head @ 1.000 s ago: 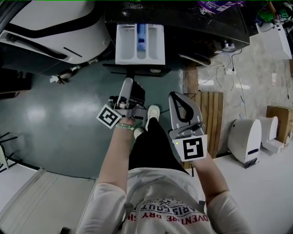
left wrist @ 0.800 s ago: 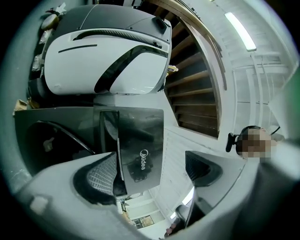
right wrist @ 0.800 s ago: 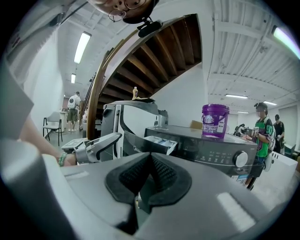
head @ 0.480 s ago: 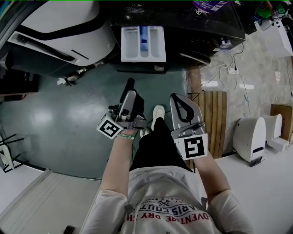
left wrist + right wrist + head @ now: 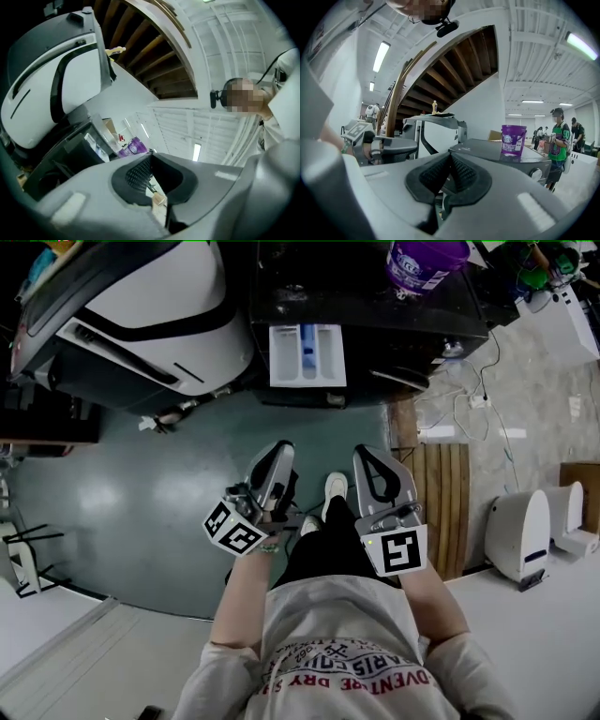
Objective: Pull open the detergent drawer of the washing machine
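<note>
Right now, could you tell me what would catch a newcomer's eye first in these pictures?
The white detergent drawer stands pulled out of the dark washing machine, top centre in the head view. A purple bucket sits on the machine, and the left gripper and right gripper are shut and empty, well short of the drawer.

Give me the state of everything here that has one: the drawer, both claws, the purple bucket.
detergent drawer: pulled open, compartments showing.
left claw: shut, nothing in it.
right claw: shut, nothing in it.
purple bucket: upright on top of the washing machine.
</note>
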